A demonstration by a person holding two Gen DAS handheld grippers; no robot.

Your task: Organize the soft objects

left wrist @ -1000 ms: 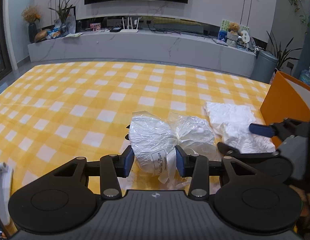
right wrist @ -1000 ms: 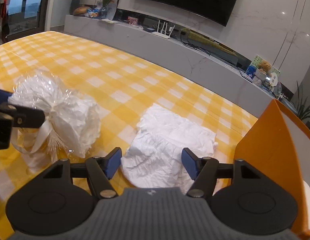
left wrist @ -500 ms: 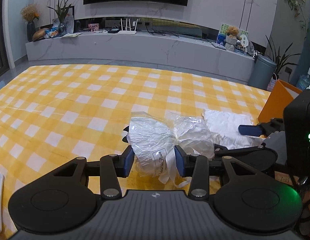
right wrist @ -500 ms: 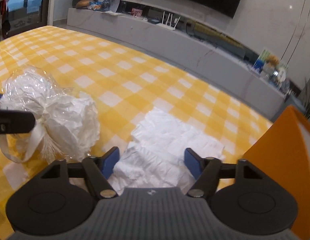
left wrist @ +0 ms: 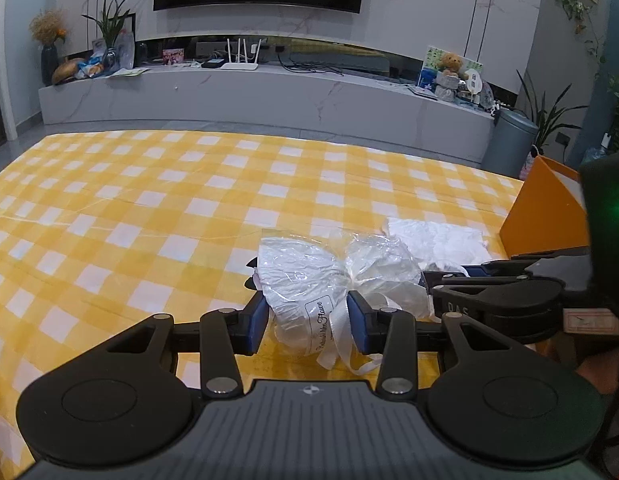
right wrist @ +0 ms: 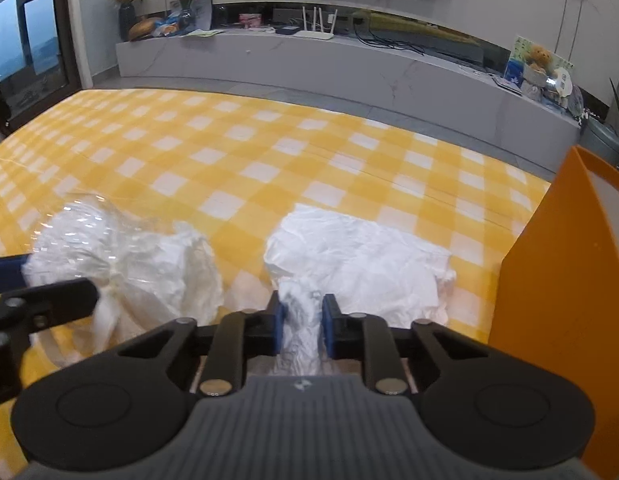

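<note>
A clear plastic bag of white soft stuff (left wrist: 333, 276), tied with a white ribbon, lies on the yellow checked tablecloth (left wrist: 149, 208). My left gripper (left wrist: 307, 322) is shut on its near end. The bag also shows at the left in the right wrist view (right wrist: 129, 260). A flat white garment (right wrist: 361, 256) lies to its right; it also shows in the left wrist view (left wrist: 433, 236). My right gripper (right wrist: 301, 324) is shut on the garment's near edge, which is bunched between the blue pads (right wrist: 278, 326).
An orange box (right wrist: 557, 288) stands at the right edge of the table, close to the garment; it also shows in the left wrist view (left wrist: 549, 212). A grey TV bench (left wrist: 269, 96) runs behind the table. A grey bin (left wrist: 509, 144) stands at its right end.
My right gripper has closed from wide open onto the garment's near edge. My left gripper has stayed shut on the bag.
</note>
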